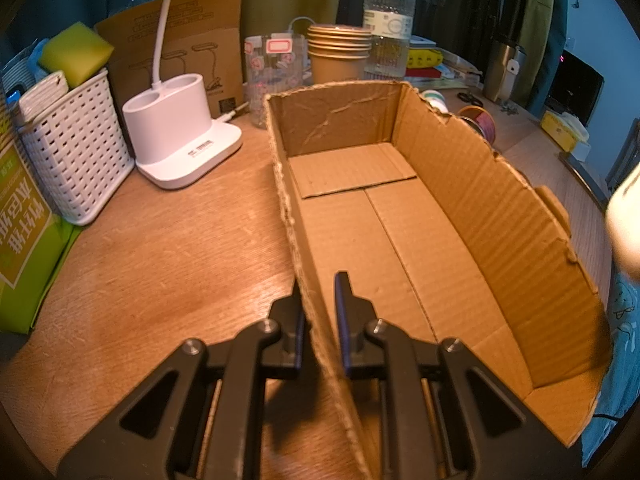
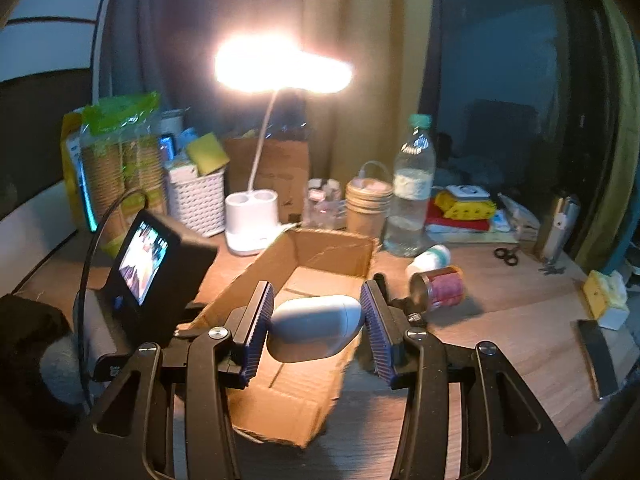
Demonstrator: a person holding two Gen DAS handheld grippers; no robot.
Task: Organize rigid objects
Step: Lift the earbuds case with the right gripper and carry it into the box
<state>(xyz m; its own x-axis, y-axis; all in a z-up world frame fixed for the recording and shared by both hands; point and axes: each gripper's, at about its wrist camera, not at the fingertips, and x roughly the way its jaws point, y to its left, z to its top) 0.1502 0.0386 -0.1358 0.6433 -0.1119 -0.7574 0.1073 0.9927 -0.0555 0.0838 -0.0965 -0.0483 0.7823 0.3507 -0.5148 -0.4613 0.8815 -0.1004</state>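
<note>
An open, empty cardboard box (image 1: 400, 216) lies on the wooden desk. My left gripper (image 1: 320, 300) straddles the box's left wall, one finger outside and one inside, shut on it. In the right wrist view the box (image 2: 304, 384) lies below my right gripper (image 2: 316, 316), which is shut on a smooth white oval object (image 2: 316, 322) and holds it above the box's opening. The same white object shows blurred at the right edge of the left wrist view (image 1: 626, 224). The left gripper's camera unit (image 2: 156, 264) shows at the box's left.
A lit white desk lamp (image 2: 252, 220) stands behind the box, beside a white basket (image 1: 76, 148). Paper cups (image 1: 340, 52), a water bottle (image 2: 412, 188), a small white bottle (image 2: 430, 260) and a red-labelled can (image 2: 440, 286) lie at the back and right.
</note>
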